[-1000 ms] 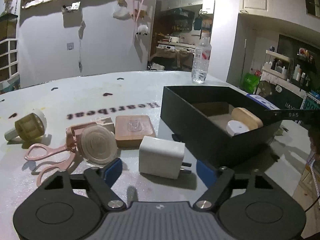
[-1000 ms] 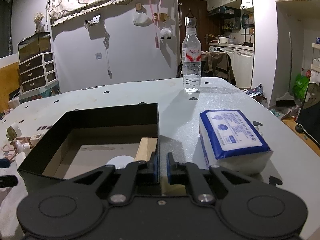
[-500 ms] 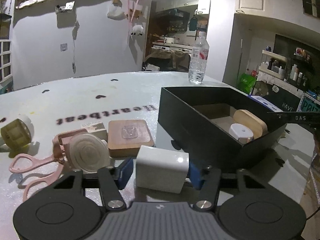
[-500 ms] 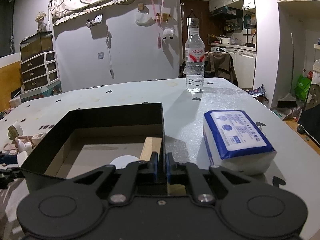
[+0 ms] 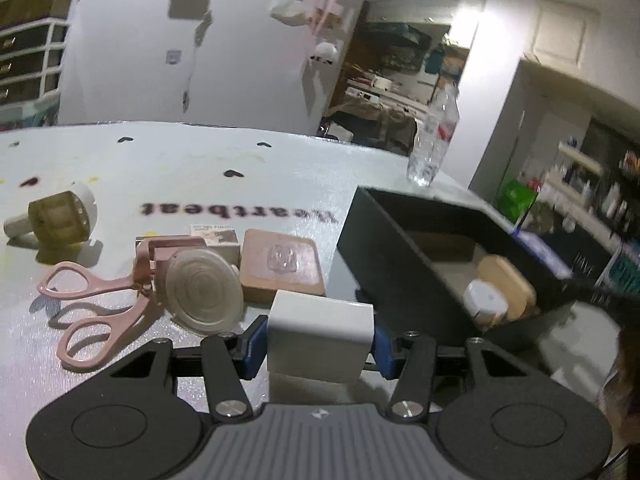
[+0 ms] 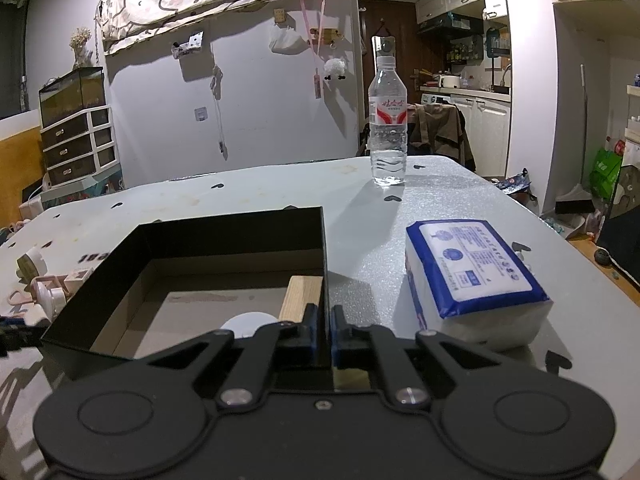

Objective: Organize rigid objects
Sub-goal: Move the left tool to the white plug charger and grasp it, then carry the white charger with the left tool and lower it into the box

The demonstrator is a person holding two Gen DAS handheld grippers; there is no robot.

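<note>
A white charger [image 5: 320, 334], pink scissors [image 5: 94, 304], a black box [image 6: 224, 236], and a grey table [image 6: 400, 236] with black hearts.

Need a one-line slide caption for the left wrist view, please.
Left gripper shut on the white charger, beside the open black box; pink scissors and wooden block wait on the table.

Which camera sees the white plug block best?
The left wrist view. The white plug block sits big and close, squeezed between the left gripper pads. The right wrist view doesn't show it clearly; the black box fills that side.
</note>
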